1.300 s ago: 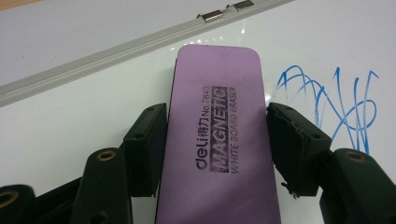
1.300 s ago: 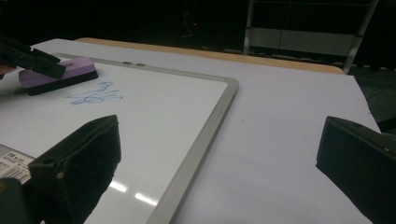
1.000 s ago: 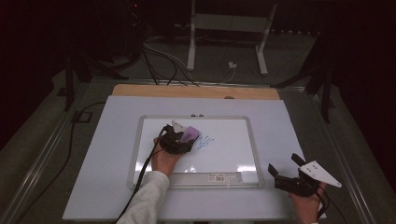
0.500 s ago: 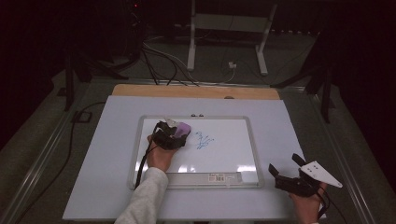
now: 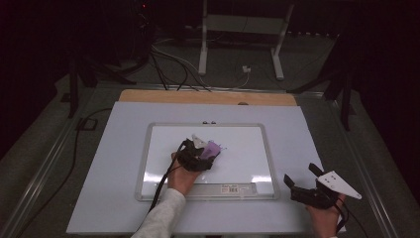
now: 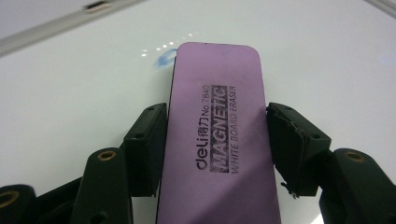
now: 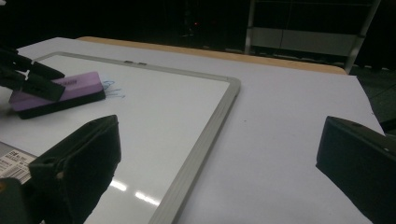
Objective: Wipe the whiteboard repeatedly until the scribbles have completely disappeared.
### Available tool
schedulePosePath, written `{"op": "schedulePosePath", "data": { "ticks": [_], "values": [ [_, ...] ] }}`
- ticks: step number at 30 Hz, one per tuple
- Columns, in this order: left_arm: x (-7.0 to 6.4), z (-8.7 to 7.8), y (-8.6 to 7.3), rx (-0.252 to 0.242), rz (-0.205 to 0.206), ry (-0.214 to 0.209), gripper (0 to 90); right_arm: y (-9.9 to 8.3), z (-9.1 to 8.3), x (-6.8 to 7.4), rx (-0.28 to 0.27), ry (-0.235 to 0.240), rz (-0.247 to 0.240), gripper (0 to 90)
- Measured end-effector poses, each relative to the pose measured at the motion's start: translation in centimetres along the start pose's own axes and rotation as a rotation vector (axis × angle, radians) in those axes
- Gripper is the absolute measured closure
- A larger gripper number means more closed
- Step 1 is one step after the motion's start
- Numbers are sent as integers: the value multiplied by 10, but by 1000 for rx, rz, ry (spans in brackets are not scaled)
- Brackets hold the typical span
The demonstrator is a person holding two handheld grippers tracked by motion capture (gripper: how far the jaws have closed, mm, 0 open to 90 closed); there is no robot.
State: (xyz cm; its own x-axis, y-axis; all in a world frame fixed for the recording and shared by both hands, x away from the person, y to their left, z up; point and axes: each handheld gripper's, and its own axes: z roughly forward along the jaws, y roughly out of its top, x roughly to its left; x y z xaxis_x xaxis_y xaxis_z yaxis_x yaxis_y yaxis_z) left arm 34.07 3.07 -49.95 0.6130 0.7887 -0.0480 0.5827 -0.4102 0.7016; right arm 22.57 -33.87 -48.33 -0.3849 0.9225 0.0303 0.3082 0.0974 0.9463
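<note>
The jaws of the left gripper were clamped on the long sides of a purple eraser, one black pad against each edge, its printed top face up. The eraser lay flat on the whiteboard, near the middle of the board in the high view, with a small blue mark showing on the white surface just past its far end. In the right gripper view the same blue scribble sat just beside the eraser, touching its end.

The jaws of the right gripper stood wide apart, holding nothing, over the pale sheet that covered the table, just outside the whiteboard's grey frame. In the high view that gripper rested near the sheet's front right corner, well apart from the left gripper, with the grey frame between them.

A white label ran along the board's near edge, by the person's left hand. A strip of wooden tabletop showed beyond the sheet. Behind it, cables trailed over the dark floor beside the legs of a white stand.
</note>
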Motion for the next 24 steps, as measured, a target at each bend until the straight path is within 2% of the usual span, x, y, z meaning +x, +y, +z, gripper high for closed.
{"op": "schedulePosePath", "data": {
  "ticks": [3,5,7,9,12,15,19,24],
  "values": [
    [-1,1,1,3,1,5,420,0,0,0,-1,0,1,2],
    [2,2,2,3,5,32,420,0,-1,0,-1,-1,0,2],
    [9,3,5,8,-20,59,420,0,-1,0,-2,-2,2,2],
    [21,4,7,9,-40,116,421,0,-1,-1,-4,-3,3,2],
    [38,3,7,7,-101,157,421,0,-1,-2,-4,-5,4,2],
    [48,3,7,6,-141,164,421,0,-1,-2,-2,-4,3,2],
    [47,3,8,15,-161,154,421,0,-1,-1,-2,-2,2,2],
    [33,4,9,25,-120,115,421,0,0,0,1,0,2,2]
  ]
}}
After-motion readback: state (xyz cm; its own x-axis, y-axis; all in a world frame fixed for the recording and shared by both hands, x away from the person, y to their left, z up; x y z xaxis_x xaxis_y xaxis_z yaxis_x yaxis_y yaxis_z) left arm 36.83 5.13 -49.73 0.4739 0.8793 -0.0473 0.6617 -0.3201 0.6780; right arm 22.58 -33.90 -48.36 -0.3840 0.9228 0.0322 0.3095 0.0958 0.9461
